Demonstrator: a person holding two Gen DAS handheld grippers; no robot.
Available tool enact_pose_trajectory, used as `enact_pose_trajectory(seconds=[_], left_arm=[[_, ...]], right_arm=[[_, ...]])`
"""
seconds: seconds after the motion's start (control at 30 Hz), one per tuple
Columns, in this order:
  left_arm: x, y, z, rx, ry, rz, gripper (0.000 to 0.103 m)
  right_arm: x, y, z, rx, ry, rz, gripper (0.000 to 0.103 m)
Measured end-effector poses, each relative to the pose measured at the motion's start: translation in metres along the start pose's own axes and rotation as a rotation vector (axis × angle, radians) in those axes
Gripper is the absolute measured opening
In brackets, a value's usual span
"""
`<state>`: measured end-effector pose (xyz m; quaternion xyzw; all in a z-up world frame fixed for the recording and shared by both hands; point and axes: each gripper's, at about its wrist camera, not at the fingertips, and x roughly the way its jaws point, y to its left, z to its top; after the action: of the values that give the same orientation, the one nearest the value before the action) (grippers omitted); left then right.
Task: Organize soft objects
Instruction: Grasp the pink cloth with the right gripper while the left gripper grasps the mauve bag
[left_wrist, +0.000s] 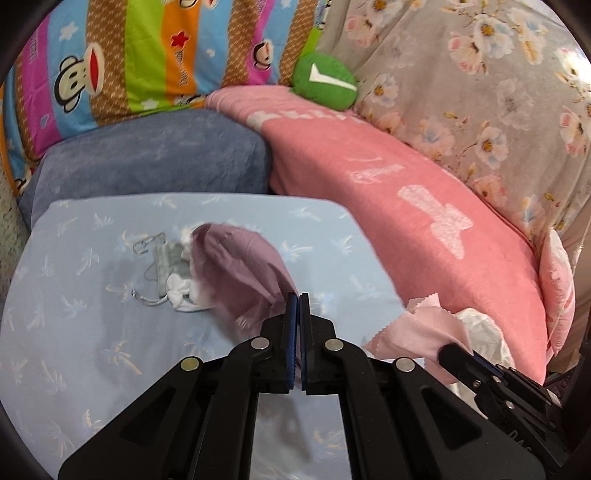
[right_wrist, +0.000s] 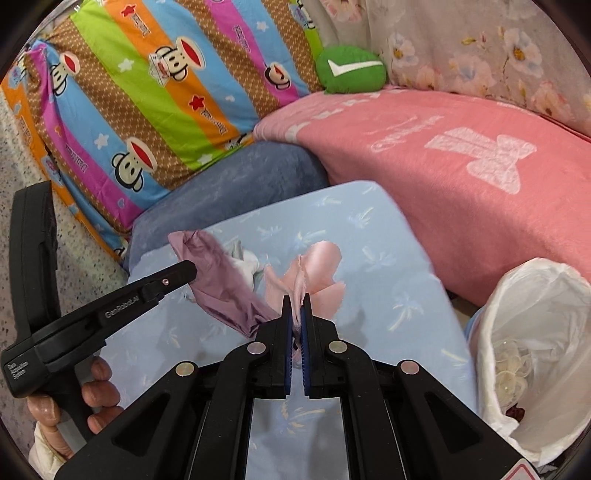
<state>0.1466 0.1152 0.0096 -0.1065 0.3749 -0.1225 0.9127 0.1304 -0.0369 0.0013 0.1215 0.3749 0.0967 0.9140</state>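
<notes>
My left gripper is shut on a mauve cloth, which hangs lifted above the light blue sheet. My right gripper is shut on a pink cloth with pinked edges, also raised over the sheet. In the right wrist view the left gripper comes in from the left with the mauve cloth trailing from it. The right gripper and its pink cloth show at the lower right of the left wrist view. A grey and white drawstring pouch lies on the sheet.
A blue-grey pillow, a pink blanket, a striped monkey-print quilt, a floral cover and a green plush ring the sheet. A white-lined bin stands at the right. A hand holds the left gripper's handle.
</notes>
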Motion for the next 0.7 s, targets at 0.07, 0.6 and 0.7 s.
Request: enact_pose_trajectory(seconds=[0.07, 0.6, 0.7], left_arm=[[-0.008, -0.013, 0.003, 0.021, -0.02, -0.013, 0.001], [-0.032, -0.072, -0.011, 0.072, -0.029, -0.061, 0.005], [-0.019, -0.05, -0.029, 0.041, 0.021, 0.016, 0.048]], right_arm=[[-0.013, -0.005, 0.004, 0.008, -0.023, -0.003, 0.004], [-0.094, -0.059, -0.002, 0.078, -0.117, -0.046, 0.004], [-0.091, -0.064, -0.01, 0.084, -0.1, -0.046, 0.004]])
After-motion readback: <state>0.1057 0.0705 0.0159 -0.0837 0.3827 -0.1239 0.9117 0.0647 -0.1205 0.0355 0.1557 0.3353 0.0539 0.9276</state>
